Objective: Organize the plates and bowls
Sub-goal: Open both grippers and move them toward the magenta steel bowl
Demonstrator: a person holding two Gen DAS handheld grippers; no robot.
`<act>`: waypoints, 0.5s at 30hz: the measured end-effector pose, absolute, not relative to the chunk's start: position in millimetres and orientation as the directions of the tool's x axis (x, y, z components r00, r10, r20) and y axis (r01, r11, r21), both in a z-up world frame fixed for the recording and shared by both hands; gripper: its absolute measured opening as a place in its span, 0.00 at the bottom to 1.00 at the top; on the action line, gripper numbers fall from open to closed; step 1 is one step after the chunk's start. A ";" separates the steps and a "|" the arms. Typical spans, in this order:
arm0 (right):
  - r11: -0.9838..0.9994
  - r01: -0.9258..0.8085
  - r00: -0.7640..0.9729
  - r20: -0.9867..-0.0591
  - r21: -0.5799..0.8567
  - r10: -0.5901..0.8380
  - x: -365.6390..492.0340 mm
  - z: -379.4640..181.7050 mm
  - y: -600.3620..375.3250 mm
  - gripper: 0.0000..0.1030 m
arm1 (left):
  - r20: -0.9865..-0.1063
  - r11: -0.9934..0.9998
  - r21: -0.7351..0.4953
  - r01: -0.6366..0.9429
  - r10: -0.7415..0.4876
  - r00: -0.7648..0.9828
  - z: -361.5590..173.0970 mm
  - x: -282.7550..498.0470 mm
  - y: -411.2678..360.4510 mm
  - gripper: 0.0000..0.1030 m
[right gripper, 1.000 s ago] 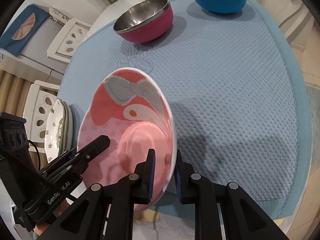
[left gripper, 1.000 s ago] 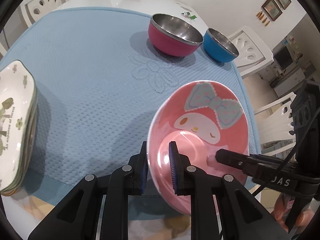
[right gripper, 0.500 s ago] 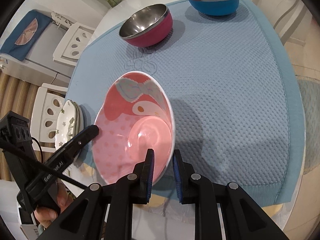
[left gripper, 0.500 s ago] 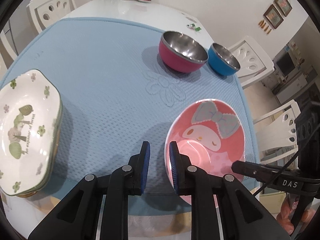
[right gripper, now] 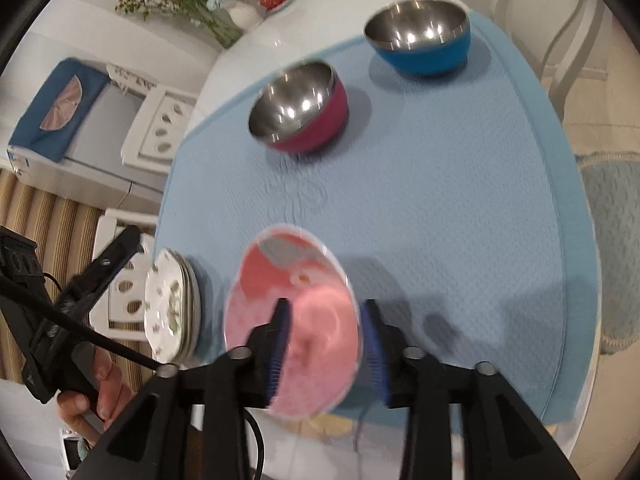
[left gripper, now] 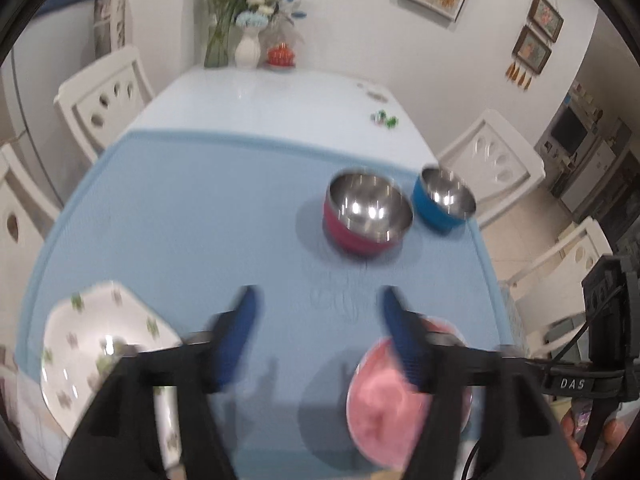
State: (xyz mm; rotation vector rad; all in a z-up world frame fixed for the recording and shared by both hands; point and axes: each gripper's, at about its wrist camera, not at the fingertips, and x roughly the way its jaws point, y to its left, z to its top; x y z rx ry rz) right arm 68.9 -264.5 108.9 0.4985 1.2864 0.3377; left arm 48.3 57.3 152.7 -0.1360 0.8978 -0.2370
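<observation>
A pink cartoon bowl [right gripper: 292, 320] lies on the blue mat near the table's front edge; it also shows blurred in the left wrist view [left gripper: 384, 404]. My right gripper [right gripper: 326, 348] is open, its jaws standing on either side of the bowl's near rim. My left gripper [left gripper: 320, 340] is open and empty above the mat, with the pink bowl under its right finger. A stack of white floral plates [left gripper: 92, 344] sits at the front left, also seen in the right wrist view [right gripper: 170, 304]. A magenta steel bowl [left gripper: 366, 212] and a blue steel bowl [left gripper: 442, 198] stand further back.
The blue mat [left gripper: 200, 208] covers the near half of a white table. White chairs [left gripper: 102, 100] stand around it. A vase of flowers [left gripper: 246, 46] and a small red dish [left gripper: 280, 56] are at the far end.
Both grippers have opened and let go of the pink bowl, which now rests on the mat. The left gripper has pulled back and up; the view is blurred with motion.
</observation>
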 end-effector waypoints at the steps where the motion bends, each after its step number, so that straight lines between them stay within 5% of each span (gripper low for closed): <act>1: 0.849 0.038 0.270 -0.823 0.527 0.499 72.2 111.9 -265.7 0.53 | -0.742 0.962 -0.226 0.155 -0.273 0.612 157.8 53.9 57.5 0.73; 15: 0.883 0.045 0.354 -0.834 0.468 0.424 172.7 105.6 -278.4 0.53 | -0.774 0.918 -0.331 0.220 -0.397 0.492 123.7 171.3 29.6 0.72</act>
